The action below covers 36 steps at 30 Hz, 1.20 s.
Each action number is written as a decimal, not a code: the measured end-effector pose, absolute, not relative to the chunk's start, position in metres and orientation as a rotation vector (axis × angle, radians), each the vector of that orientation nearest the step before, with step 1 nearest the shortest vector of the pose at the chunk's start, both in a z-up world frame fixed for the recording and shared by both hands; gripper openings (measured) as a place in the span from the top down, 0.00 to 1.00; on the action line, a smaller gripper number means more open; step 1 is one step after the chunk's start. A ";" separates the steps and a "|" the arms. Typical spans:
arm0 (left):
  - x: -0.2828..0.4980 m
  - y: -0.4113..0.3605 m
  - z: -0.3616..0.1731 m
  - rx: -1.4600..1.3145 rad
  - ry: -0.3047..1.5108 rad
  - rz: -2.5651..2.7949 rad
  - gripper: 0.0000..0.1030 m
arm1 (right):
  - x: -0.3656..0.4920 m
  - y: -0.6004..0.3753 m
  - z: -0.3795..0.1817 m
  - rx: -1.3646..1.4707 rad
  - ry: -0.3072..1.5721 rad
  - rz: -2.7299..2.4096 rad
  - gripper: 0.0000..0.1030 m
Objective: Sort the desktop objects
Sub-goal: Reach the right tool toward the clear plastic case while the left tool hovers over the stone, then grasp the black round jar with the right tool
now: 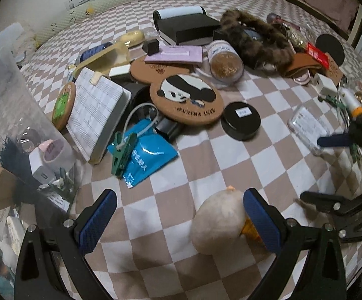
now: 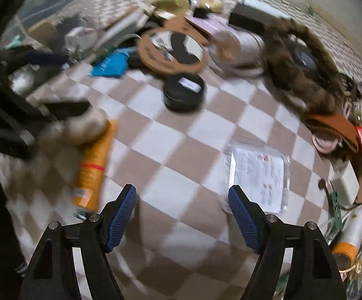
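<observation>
Your left gripper stands wide apart over the brown-and-white checked cloth. A pale, fuzzy, rounded plush ball lies between its blue pads, close against the right-hand pad and well clear of the other; whether that pad presses on it I cannot tell, and nothing is clamped. An orange tube shows just behind the ball.

Your right gripper is spread too, with only bare checked cloth between its blue pads. Just beyond its right-hand pad lies a flat clear plastic packet with a white printed sheet. To its left, the same orange tube lies on the cloth with the blurred plush ball at its far end.

Further out in the left wrist view, a round black tin with a small white label sits alone on the cloth. Touching it behind is a round cork coaster with a panda picture, which overlaps a blue foil sachet carrying a green clothes peg. A white squared notebook leans beside them. A clear jar with a brown cork-like end lies on its side beyond the coaster, next to a brown furry band. At the far left stands a clear plastic bin with small items already inside.
</observation>
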State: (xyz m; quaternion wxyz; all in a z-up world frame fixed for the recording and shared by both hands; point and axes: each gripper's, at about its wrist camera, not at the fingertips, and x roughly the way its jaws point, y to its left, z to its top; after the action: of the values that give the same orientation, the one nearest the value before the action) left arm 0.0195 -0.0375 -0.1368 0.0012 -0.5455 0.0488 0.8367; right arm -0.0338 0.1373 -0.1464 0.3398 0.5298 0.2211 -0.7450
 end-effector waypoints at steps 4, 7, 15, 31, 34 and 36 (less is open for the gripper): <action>0.023 -0.032 -0.146 -1.747 0.186 2.590 0.02 | -0.060 0.141 -0.130 1.352 0.502 -2.100 0.25; 0.026 -0.027 -0.154 -1.775 0.210 2.542 0.02 | -0.089 0.167 -0.131 1.427 0.372 -2.243 0.25; 0.028 -0.025 -0.165 -1.804 0.296 2.510 0.01 | -0.126 0.203 -0.161 1.645 0.037 -2.255 0.25; 0.026 -0.064 -0.149 -1.841 0.256 2.634 0.00 | -0.091 0.111 -0.123 1.407 0.257 -2.207 0.25; 0.023 -0.073 -0.144 -1.824 0.182 2.652 0.00 | -0.110 0.099 -0.120 1.417 0.157 -2.241 0.30; 0.019 -0.077 -0.139 -1.806 0.117 2.651 0.01 | -0.122 0.099 -0.125 1.457 0.089 -2.238 0.48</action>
State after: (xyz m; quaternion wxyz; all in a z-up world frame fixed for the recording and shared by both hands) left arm 0.0191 -0.0771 -0.1394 -0.0343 -0.5624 0.0364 0.8254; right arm -0.1217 0.0990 -0.1248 0.2325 0.5303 0.0324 -0.8147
